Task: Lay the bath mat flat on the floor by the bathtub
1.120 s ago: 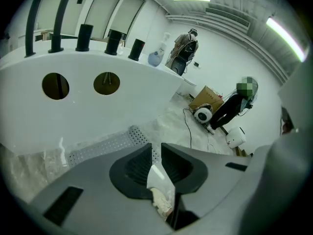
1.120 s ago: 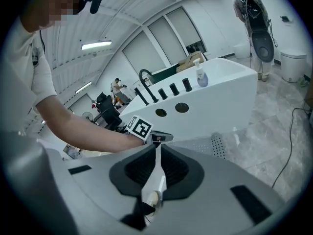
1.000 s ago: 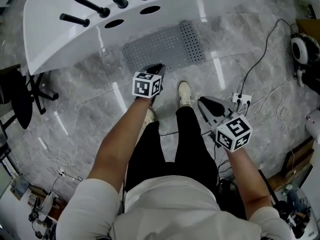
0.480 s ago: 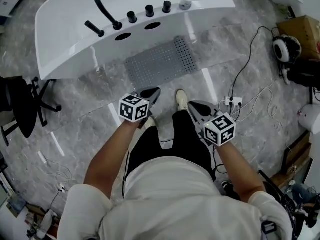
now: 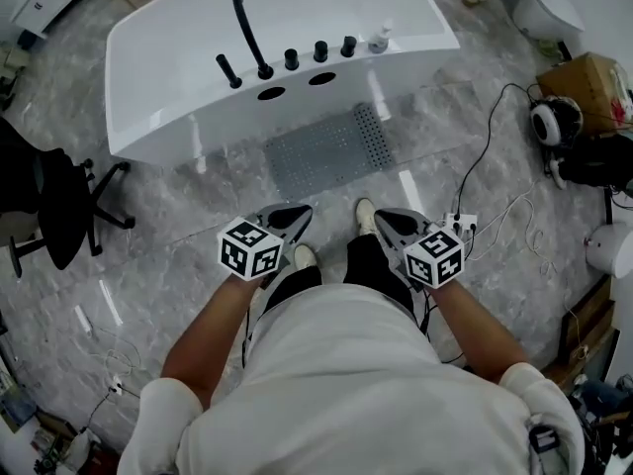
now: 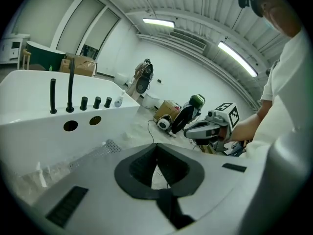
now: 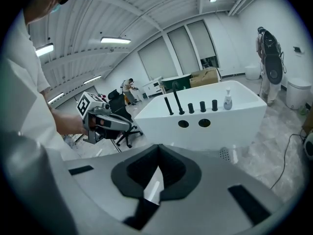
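The grey perforated bath mat (image 5: 326,153) lies spread flat on the marble floor against the white bathtub (image 5: 168,87). A strip of it shows in the left gripper view as the bath mat (image 6: 110,146), and a corner in the right gripper view as the bath mat (image 7: 224,154). My left gripper (image 5: 294,213) hovers by the person's left foot, short of the mat, shut and empty. My right gripper (image 5: 384,217) is level with it on the right, also shut with nothing between its fingers. Each gripper sees the other: the right gripper (image 6: 208,129) and the left gripper (image 7: 105,124).
The tub rim carries a black faucet (image 5: 249,33), knobs and a soap bottle (image 5: 379,40). A black office chair (image 5: 49,206) stands at the left. A power strip (image 5: 463,224) with cables, a cardboard box (image 5: 584,82) and other gear lie at the right.
Both grippers have drawn back from the mat's near edge toward the person's body. The head view has risen, so the tub and mat look smaller and farther.
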Tool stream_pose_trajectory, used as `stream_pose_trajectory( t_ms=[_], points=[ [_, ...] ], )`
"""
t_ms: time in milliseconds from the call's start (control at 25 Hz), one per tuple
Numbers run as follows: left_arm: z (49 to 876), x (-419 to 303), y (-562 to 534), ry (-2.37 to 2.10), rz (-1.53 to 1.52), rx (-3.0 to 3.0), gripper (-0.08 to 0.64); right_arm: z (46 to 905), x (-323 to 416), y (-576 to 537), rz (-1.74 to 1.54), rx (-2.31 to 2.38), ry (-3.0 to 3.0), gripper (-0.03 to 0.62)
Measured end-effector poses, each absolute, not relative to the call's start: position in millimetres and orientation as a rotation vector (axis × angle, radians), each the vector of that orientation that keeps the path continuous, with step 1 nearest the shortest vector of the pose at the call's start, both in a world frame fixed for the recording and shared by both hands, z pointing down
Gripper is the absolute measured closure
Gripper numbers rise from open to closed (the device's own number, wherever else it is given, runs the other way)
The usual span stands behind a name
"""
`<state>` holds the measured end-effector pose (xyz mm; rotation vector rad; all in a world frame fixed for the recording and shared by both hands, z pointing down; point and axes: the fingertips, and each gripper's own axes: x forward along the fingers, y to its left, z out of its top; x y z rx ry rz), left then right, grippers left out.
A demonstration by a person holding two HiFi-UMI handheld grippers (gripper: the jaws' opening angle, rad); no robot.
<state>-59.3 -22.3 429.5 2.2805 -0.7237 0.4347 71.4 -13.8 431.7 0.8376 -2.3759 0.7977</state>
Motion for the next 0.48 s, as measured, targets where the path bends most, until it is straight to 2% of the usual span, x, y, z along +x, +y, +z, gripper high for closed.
stream_pose_trajectory(
  t_ms=[480],
  points=[
    [363.9, -99.5, 39.1, -0.774, 0.427, 2.376, 0.541, 378.3, 34.2, 19.2, 0.613, 0.786, -2.436, 0.583]
  ],
)
